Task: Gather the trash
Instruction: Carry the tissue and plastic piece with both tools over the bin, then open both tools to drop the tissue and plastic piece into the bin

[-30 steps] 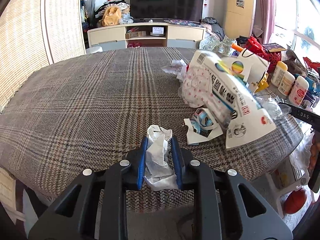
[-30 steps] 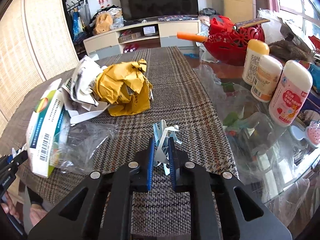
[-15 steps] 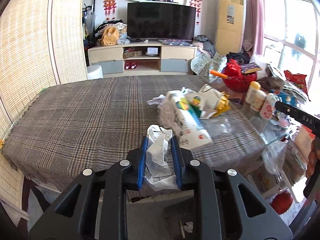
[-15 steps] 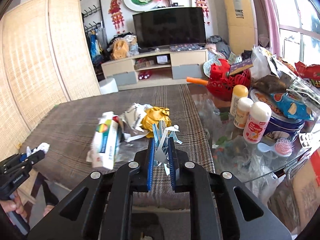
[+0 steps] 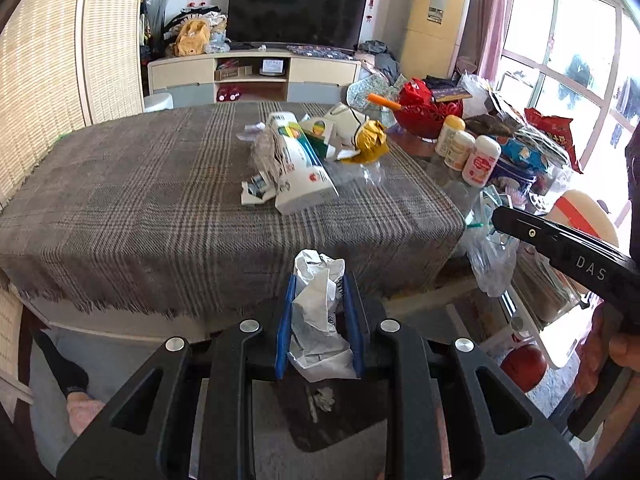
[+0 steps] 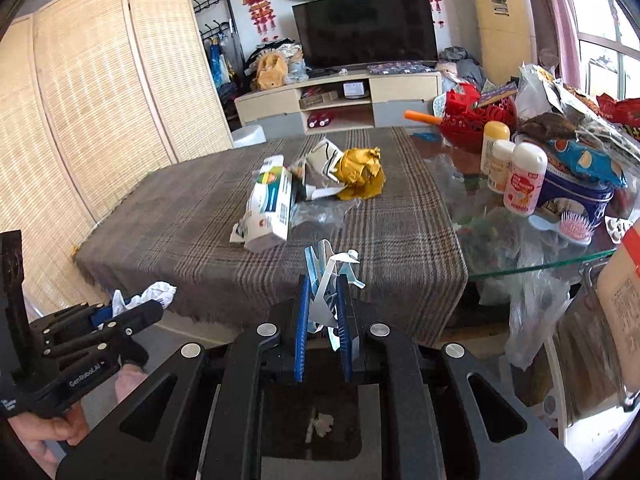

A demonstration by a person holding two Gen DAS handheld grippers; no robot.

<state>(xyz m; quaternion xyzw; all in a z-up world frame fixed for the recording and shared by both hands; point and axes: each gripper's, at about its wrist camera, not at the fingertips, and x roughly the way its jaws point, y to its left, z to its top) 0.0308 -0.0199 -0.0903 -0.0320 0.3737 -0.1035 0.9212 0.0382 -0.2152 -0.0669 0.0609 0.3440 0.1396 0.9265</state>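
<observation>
My left gripper (image 5: 319,286) is shut on a crumpled white paper (image 5: 318,312), held in the air in front of the table's near edge. My right gripper (image 6: 325,280) is shut on a torn blue and white wrapper (image 6: 330,280), also off the table. Below both hangs a dark bin (image 6: 312,420) with a small white scrap (image 6: 322,424) inside, the same bin (image 5: 332,412) showing under the left jaws. On the plaid tablecloth (image 5: 160,200) a pile remains: a white carton (image 5: 298,168), a yellow crumpled bag (image 5: 372,142) and clear plastic (image 5: 356,176).
A glass tabletop (image 6: 540,240) to the right carries bottles (image 6: 524,178), a red basket (image 6: 476,120), snack bags and a pink brush (image 6: 576,226). Plastic bags (image 6: 536,308) hang below it. A woven screen (image 6: 100,120) stands left, a TV cabinet (image 6: 340,104) behind.
Both grippers have pulled back from the table and risen with their trash still held; the table pile has shrunk into the distance and the dark bin has come into view below.
</observation>
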